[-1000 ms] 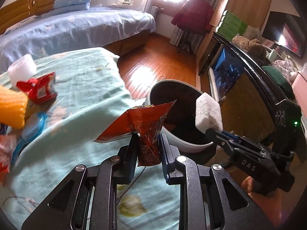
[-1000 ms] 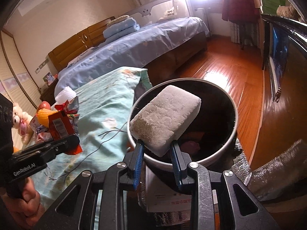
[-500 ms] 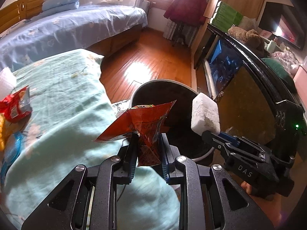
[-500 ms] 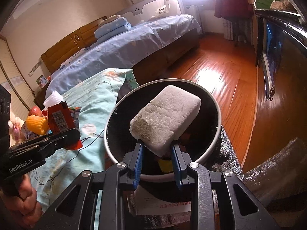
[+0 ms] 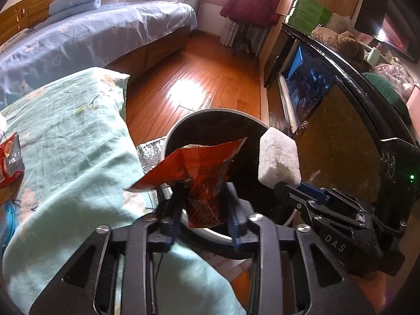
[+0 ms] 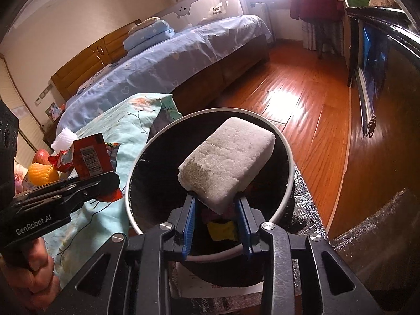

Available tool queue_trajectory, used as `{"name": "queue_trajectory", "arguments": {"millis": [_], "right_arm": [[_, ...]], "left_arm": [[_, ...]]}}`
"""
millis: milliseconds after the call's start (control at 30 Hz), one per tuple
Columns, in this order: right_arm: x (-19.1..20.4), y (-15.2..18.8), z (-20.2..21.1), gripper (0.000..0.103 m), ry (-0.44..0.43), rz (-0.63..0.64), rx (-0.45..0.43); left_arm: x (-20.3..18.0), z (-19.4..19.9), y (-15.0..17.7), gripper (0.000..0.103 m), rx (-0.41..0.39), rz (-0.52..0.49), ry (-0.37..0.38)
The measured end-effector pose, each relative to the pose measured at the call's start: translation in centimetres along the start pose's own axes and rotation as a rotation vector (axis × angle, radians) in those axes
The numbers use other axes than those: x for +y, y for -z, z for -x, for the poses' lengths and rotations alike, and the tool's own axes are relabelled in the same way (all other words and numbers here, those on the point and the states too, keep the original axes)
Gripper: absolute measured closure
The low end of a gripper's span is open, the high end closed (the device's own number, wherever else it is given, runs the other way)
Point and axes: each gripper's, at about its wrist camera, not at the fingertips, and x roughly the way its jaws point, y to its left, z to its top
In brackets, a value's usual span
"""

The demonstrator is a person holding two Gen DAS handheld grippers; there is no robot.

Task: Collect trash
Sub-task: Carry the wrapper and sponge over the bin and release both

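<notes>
Sunlight glares off the wooden floor (image 5: 204, 84) of a bedroom, with a blue-sheeted bed (image 6: 168, 60) at the far left and a surface draped in a mint floral cloth (image 5: 65, 141) nearer by. Just past that cloth's right edge stands a round bin (image 6: 287, 183), dark inside, with a few scraps lying at its bottom. Both claws hang over its mouth, presumably so that whatever slips free falls straight in. The left claw (image 5: 203, 199) has an orange snack wrapper (image 5: 202, 173) between its pads, and its jaws are opening; the wrapper looks loose in the widened gap, so I judge it is being let go. The right claw (image 6: 216, 204) carries a white foam block (image 6: 228, 160) by its near end, jaws beginning to open too, though the pads appear to touch it. More litter waits on the cloth to the left: a red packet (image 5: 10, 160).
</notes>
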Motion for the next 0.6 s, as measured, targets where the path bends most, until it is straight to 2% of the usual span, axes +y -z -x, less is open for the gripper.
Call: {"name": "queue_trajectory", "arguments": {"millis": [67, 167, 233, 400, 600], "right_arm": [[-0.2, -0.1, 0.0, 0.07, 0.001, -0.005, 0.001], [-0.3, -0.2, 0.1, 0.059, 0.003, -0.009, 0.003], [-0.3, -0.2, 0.2, 0.044, 0.002, -0.01, -0.003], [0.2, 0.1, 0.8, 0.041, 0.002, -0.004, -0.015], [2.1, 0.6, 1.5, 0.033, -0.036, 0.014, -0.025]], "left_arm": [[-0.2, 0.0, -0.2, 0.046, -0.003, -0.002, -0.006], [0.0, 0.2, -0.2, 0.032, -0.009, 0.003, -0.013], [0.3, 0.5, -0.1, 0.032, -0.01, 0.011, -0.017], [1.8, 1.7, 1.3, 0.031, -0.015, 0.039, -0.03], [4.1, 4.1, 4.0, 0.031, -0.036, 0.072, -0.063]]}}
